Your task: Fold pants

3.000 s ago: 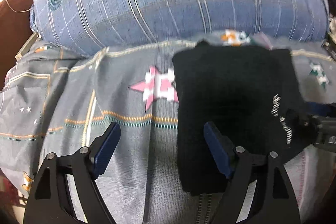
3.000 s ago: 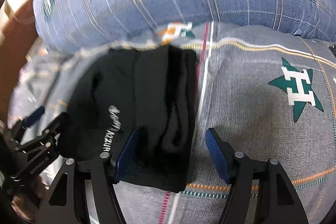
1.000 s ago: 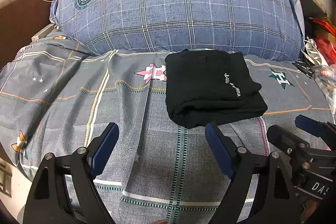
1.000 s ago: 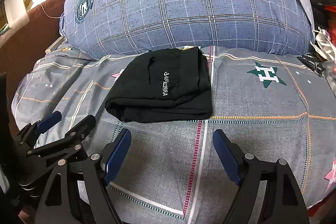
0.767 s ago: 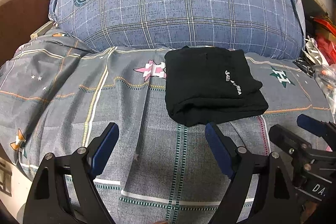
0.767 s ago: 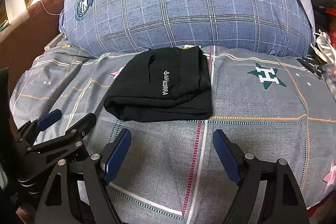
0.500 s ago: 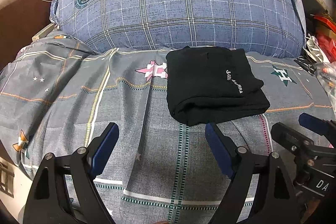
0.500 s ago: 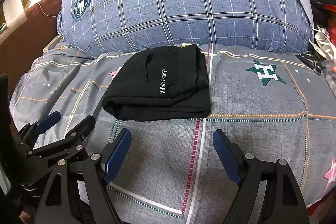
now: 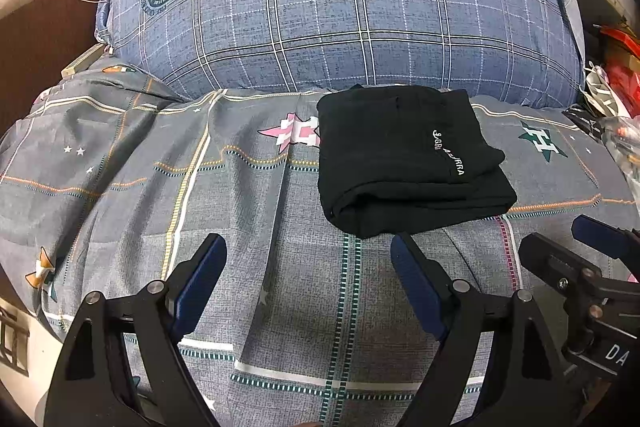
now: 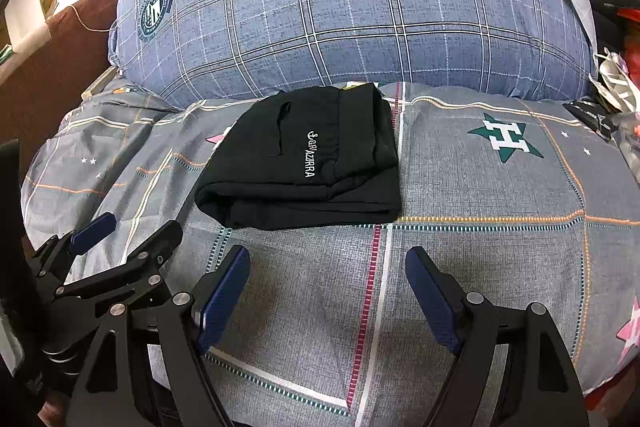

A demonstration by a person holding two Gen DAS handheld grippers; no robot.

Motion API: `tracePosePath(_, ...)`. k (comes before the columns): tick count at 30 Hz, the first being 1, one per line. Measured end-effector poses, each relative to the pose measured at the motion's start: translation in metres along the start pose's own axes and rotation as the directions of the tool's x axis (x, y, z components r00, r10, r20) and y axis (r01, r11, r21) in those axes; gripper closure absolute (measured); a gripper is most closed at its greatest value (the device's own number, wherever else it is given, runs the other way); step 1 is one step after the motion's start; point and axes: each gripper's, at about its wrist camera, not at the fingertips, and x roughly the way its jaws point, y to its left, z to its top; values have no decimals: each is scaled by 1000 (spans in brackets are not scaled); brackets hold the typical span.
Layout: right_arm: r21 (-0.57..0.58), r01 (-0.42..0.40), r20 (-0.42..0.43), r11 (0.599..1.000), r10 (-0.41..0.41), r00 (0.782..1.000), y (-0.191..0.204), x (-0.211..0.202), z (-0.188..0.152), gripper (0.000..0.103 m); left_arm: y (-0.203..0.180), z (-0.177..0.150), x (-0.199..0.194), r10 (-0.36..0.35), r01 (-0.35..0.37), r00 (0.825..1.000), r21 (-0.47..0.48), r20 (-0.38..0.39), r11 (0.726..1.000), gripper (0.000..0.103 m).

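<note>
My left tool [image 9: 308, 259] hangs over the near part of the bed, its blue-padded jaws spread wide with nothing between them but the grey patterned bedsheet [image 9: 248, 211] below. My right tool [image 10: 328, 271] sits just beside it to the right, likewise released and empty, its jaws framing bare sheet. Each tool shows at the edge of the other's view.

Just beyond both sets of tips lie the black pants [image 10: 308, 163], folded into a compact, roughly square bundle resting flat on the bed. White lettering runs along the top layer, and the thick folded edge faces me. Neither tool touches the fabric.

Behind the pants, touching their far edge, a large blue plaid pillow [image 9: 344, 7] with a round crest badge fills the far side. A brown headboard [image 10: 52, 67] stands at the far left, and some clutter [image 9: 616, 75] sits at the far right.
</note>
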Motion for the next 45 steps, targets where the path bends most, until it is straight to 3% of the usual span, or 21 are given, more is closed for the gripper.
tracePosePath(45,10,11,-13,1000,-11,1000,0,3,-2,22,-4,-1,1,7,-6,1000,14,-9,1000,18)
